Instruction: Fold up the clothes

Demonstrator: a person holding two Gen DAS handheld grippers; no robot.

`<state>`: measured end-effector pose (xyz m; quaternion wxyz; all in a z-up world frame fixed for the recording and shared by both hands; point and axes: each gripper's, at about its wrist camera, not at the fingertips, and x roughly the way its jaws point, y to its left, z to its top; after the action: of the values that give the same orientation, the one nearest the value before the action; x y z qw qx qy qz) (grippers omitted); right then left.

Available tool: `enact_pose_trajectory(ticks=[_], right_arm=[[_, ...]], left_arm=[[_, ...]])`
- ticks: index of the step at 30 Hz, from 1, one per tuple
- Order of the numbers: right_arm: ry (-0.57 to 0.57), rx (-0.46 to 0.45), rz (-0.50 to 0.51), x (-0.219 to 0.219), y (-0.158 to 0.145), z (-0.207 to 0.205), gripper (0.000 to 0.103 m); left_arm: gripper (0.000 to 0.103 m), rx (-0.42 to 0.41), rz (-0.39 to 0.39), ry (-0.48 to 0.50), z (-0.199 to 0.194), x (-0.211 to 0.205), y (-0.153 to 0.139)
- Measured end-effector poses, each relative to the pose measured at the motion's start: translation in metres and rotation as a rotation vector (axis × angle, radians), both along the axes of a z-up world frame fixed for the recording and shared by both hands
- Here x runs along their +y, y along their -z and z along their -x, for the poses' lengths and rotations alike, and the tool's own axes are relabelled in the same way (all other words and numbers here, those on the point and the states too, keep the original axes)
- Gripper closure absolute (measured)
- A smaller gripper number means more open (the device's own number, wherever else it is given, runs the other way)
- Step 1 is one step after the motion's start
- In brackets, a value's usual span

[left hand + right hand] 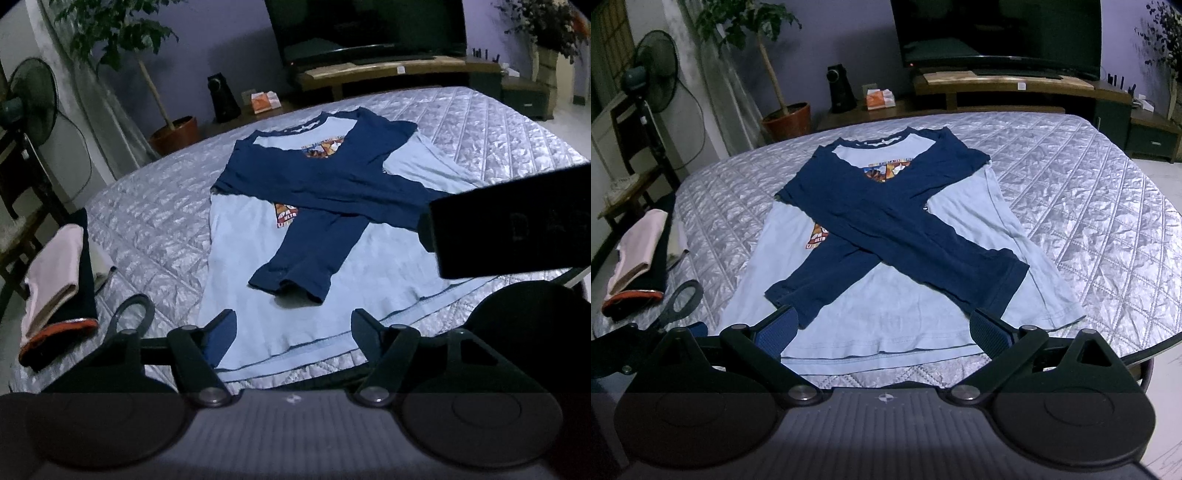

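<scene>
A light blue shirt (pixel 258 266) (pixel 886 314) with navy long sleeves lies flat on the quilted silver bedspread (pixel 155 221) (pixel 1071 192), collar at the far end. Both sleeves (pixel 310 254) (pixel 923 236) are folded in and cross over the chest, partly hiding a coloured print. My left gripper (pixel 291 332) hovers at the shirt's near hem, jaws apart, with the hem's left part lying between the fingers and nothing pinched. My right gripper (pixel 882 328) is open over the same hem, its blue pads (pixel 779 326) astride the near edge. The right gripper's dark body (pixel 517 225) shows at the right of the left wrist view.
A folded stack of pink and dark clothes (pixel 55 284) (pixel 635 266) sits at the bed's left edge. Beyond the bed stand a TV unit (pixel 997 85), a potted plant (pixel 786 118) and a floor fan (pixel 653 70). The bed's rounded right edge (pixel 1145 350) drops to the floor.
</scene>
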<state>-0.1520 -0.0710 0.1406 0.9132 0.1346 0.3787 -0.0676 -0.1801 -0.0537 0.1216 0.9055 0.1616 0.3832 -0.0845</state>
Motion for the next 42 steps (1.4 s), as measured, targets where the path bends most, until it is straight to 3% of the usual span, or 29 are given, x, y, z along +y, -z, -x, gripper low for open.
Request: enact_pose_trajectory(ticks=[2,4,10,14,18,24,28,42], right_arm=[[0.001,0.0,-0.002,0.0,0.0,0.0,0.002],[0.002,0.0,-0.002,-0.001,0.0,0.0,0.002],[0.001,0.0,0.0,0.0,0.0,0.0,0.002],[0.001,0.0,0.002,0.0,0.0,0.0,0.002],[0.0,0.001,0.004,0.001,-0.001,-0.001,0.002],[0.0,0.002,0.005,0.001,-0.001,0.0,0.002],[0.0,0.002,0.006,0.002,-0.001,0.0,0.002],[0.0,0.002,0.006,0.001,-0.001,-0.001,0.002]], left_arm=[[0.041,0.01,0.013,-0.017,-0.002,0.003,0.0],[0.029,0.01,0.018,-0.03,-0.002,0.004,-0.001],[0.022,-0.003,-0.009,-0.01,0.002,-0.001,-0.001],[0.024,0.009,-0.005,-0.009,0.0,-0.001,0.0],[0.033,0.023,0.002,-0.014,-0.001,0.001,0.0],[0.033,0.082,0.111,-0.046,-0.006,0.012,0.0],[0.015,0.102,0.178,-0.081,-0.007,0.017,0.001],[0.015,0.045,0.279,-0.035,-0.003,0.021,-0.001]])
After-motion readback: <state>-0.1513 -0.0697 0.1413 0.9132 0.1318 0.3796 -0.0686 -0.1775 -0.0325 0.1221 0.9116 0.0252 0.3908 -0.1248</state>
